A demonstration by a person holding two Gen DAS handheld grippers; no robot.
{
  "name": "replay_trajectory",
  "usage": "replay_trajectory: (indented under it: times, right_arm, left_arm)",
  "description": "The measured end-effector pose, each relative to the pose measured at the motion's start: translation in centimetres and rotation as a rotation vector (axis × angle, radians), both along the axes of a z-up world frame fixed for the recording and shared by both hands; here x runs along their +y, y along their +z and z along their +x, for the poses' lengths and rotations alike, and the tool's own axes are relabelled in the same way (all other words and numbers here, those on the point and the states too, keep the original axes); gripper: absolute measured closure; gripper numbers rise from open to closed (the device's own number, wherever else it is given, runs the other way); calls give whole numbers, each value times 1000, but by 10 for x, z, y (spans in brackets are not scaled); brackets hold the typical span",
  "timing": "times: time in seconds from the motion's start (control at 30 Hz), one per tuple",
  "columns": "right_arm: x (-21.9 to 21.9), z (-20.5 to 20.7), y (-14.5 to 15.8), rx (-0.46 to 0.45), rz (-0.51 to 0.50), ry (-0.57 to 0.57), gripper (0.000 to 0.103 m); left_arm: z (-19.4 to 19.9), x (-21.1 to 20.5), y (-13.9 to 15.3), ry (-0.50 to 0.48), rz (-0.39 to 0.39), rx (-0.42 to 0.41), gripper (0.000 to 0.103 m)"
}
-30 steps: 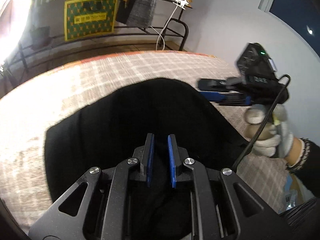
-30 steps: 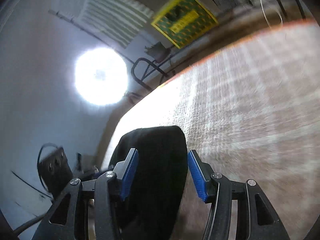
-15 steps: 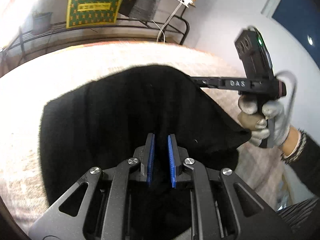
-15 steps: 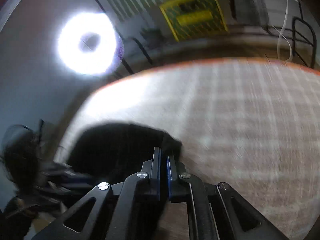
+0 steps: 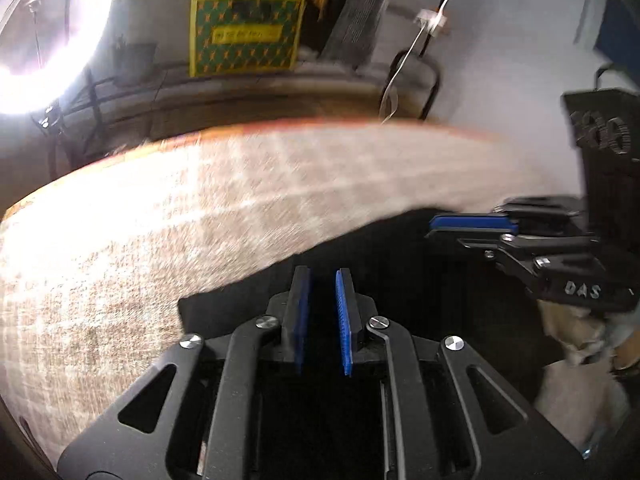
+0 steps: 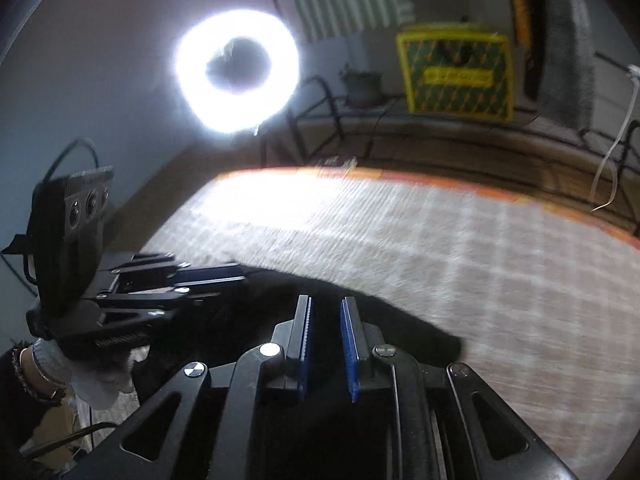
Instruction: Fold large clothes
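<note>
A black garment [image 5: 400,280] lies bunched at the near edge of the checked beige table cover [image 5: 200,208]. My left gripper [image 5: 322,280] sits low over it, its blue pads a narrow gap apart with black cloth between them. My right gripper [image 6: 325,308] is likewise nearly closed on the same garment [image 6: 400,324]. In the left wrist view the right gripper [image 5: 472,224] comes in from the right, side-on, at the garment's far edge. In the right wrist view the left gripper [image 6: 224,274] comes in from the left.
A lit ring light [image 6: 238,76] stands at the left beyond the table. A yellow and green patterned box [image 5: 246,34] rests on a black metal rack [image 5: 428,80] behind the table, with a white cable [image 5: 404,60] hanging there. The table cover has an orange border [image 6: 440,182].
Both grippers pulled back toward the near edge, dragging the garment with them; more bare table cover shows ahead. The right gripper, open a second ago, closed on the garment's edge.
</note>
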State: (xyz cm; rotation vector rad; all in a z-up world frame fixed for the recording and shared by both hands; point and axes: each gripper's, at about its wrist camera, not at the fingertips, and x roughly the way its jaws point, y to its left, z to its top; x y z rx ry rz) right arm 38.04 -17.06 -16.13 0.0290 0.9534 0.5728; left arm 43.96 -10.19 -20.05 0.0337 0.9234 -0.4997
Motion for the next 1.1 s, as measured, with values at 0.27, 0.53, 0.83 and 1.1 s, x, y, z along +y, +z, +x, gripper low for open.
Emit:
replay_trajectory:
  times: [0.27,0.53,0.83,1.1]
  right_arm:
    - [-7,-6,-13,24,-84,-17,89]
    - [-18,-93,28,-23,-10,55,73]
    - [16,-140,12,-194,-383,143,55]
    - [37,-129,-6,-260,-557,173,97]
  left_arm:
    - [-1,14,-3,27,-27,-2,91]
    - [-79,48,33,-10,-112,-5,91]
    - [-114,29,16,-64,-16,54,91]
    - [-97,25,-5,-32,-41,101,91]
